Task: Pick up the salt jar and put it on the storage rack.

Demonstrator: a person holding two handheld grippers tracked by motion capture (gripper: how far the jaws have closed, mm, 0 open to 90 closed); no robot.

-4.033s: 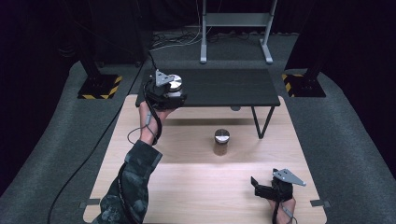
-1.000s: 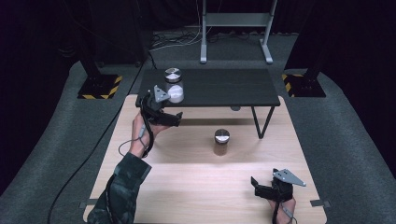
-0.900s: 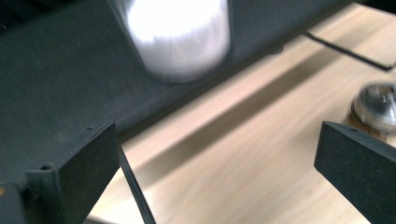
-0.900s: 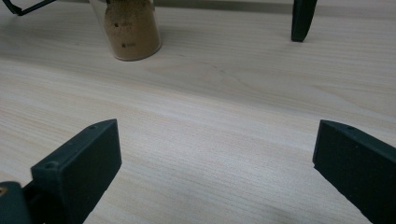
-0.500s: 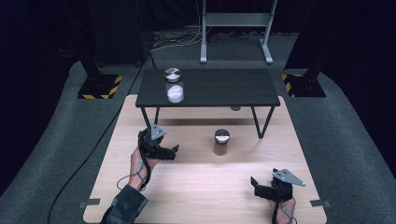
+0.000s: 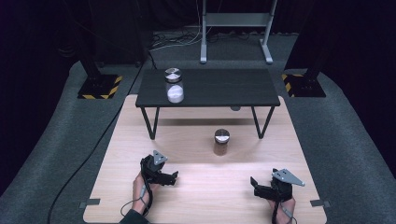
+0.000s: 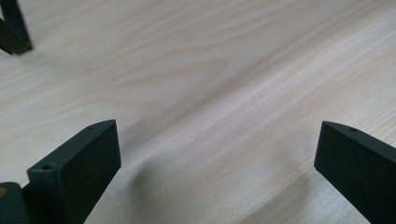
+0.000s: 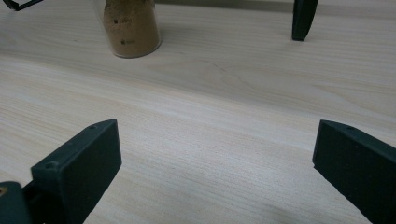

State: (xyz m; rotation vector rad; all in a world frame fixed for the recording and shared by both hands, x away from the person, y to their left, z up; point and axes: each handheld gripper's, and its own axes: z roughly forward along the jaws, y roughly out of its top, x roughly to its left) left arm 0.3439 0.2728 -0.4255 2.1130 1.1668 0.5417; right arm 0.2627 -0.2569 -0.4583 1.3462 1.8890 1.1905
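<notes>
On the wooden table (image 6: 201, 196), both the left gripper (image 6: 173, 178) and right gripper (image 6: 252, 182) rest with jaws spread and empty; approach the brown-filled jar (image 6: 221, 142) level, centering it between the jaws.

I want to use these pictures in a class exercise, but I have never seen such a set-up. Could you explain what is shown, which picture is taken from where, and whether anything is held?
No machine works here: a person holds hand tongs, one in each hand. The high view looks down on a pale wooden table. The left tongs and right tongs rest near its front edge, both open and holding nothing. The other two pictures come from cameras riding on the tongs, looking out between their black jaws. A small black table stands on the far part of the wood; a jar with white contents stands on it. A second jar with brown contents stands on the wood; the right gripper view shows it too.
</notes>
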